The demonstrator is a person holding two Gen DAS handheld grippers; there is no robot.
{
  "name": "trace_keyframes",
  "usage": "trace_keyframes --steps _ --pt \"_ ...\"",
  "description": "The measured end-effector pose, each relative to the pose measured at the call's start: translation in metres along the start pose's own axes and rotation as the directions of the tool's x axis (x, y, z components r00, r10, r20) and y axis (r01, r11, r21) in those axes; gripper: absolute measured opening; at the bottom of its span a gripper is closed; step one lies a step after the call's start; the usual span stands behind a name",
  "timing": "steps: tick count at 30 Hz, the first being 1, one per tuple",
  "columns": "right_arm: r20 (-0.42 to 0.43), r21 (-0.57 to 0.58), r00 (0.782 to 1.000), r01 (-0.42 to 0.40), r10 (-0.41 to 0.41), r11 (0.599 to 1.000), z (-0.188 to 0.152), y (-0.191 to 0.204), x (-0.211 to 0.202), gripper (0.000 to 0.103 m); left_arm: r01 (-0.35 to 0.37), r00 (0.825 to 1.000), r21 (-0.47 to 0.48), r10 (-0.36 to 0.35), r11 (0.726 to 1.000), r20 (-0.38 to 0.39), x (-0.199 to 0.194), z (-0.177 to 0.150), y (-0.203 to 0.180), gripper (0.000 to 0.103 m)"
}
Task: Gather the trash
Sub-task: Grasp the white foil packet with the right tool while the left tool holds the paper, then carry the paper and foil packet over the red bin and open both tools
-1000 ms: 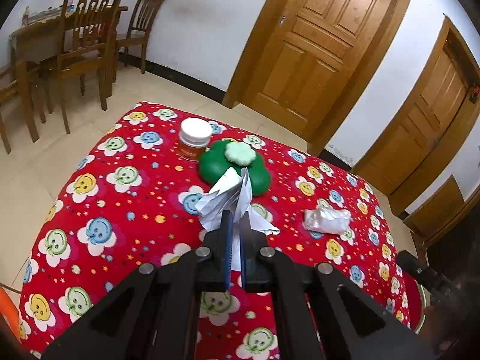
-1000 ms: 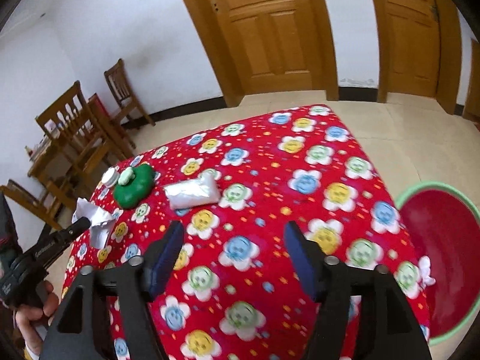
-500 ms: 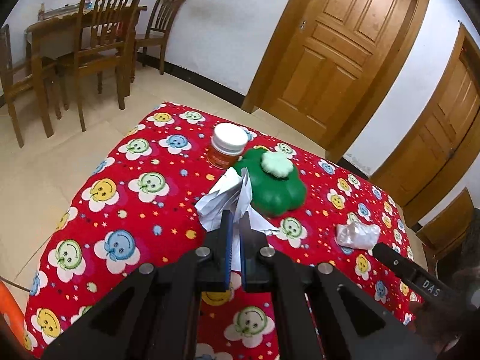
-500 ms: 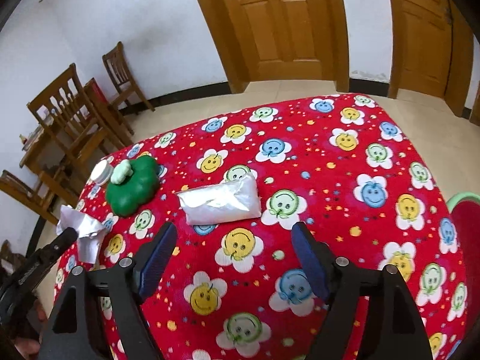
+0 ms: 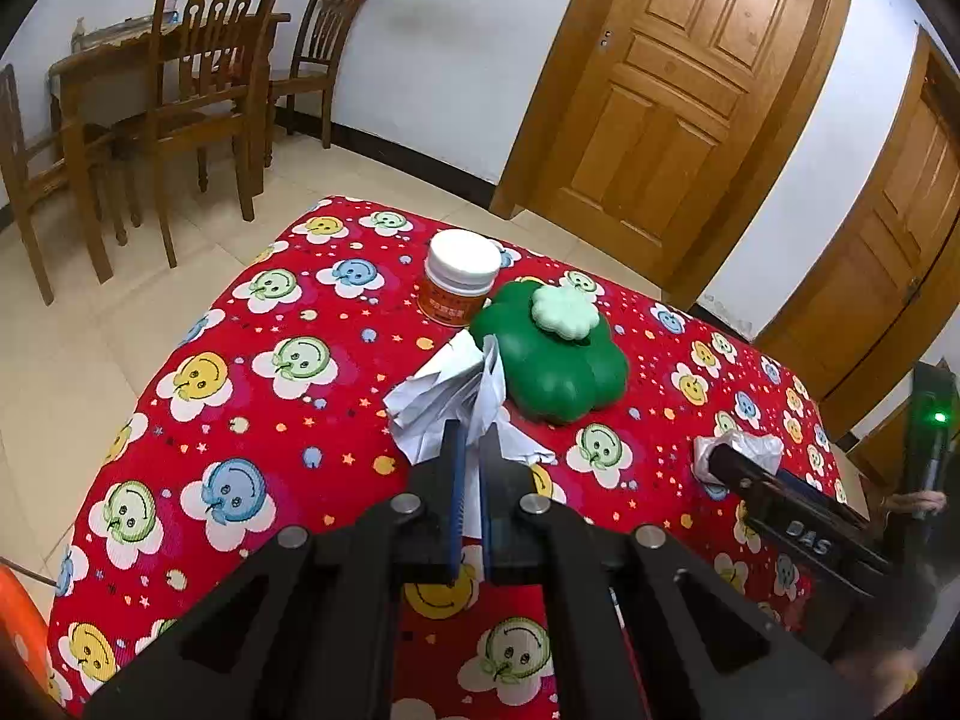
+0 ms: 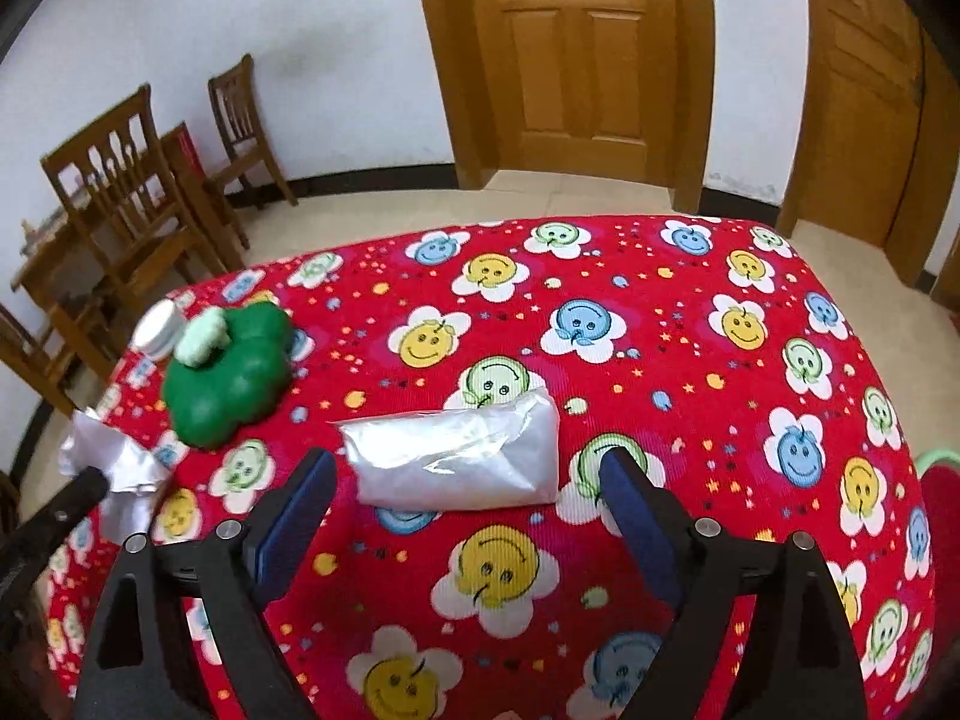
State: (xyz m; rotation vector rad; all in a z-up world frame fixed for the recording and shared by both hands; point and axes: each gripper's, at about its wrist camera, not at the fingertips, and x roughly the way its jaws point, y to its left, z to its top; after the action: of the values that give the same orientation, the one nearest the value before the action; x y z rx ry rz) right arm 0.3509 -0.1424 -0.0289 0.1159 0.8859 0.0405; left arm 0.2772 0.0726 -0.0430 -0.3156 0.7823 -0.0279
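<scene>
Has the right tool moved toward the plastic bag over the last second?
Yes. The right tool has closed in on the plastic bag, which lies on the tablecloth; it was far ahead near the green box, and now sits between the open fingers.

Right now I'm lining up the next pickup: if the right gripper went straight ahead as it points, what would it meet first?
Most likely the clear plastic bag: it lies on the tablecloth just ahead of the open right gripper, roughly centred between the fingers. Exact depth is unclear.
</scene>
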Motion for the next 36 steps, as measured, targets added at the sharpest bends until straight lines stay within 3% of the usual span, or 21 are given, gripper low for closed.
trace_keyframes --steps 6,8,23,36 --pt "-0.014 0.007 1.000 -0.008 0.009 1.000 -0.001 -0.005 0.005 0.088 -0.004 1.000 0.013 0.004 1.000 0.000 0.001 -0.001 -0.002 0.002" --pt "-0.008 0.010 1.000 -0.015 0.015 1.000 -0.002 -0.007 0.004 0.071 -0.005 1.000 0.015 0.005 1.000 0.000 0.000 -0.002 -0.003 0.002" --pt "0.061 0.051 0.994 -0.094 0.091 0.994 -0.015 -0.023 -0.056 0.070 0.022 1.000 0.051 -0.023 0.998 0.017 -0.019 -0.003 -0.020 0.002" --pt "0.124 0.136 0.990 -0.081 0.064 0.987 -0.040 -0.071 -0.117 0.070 0.092 0.995 0.134 -0.097 0.987 0.030 -0.051 -0.015 -0.068 0.002"
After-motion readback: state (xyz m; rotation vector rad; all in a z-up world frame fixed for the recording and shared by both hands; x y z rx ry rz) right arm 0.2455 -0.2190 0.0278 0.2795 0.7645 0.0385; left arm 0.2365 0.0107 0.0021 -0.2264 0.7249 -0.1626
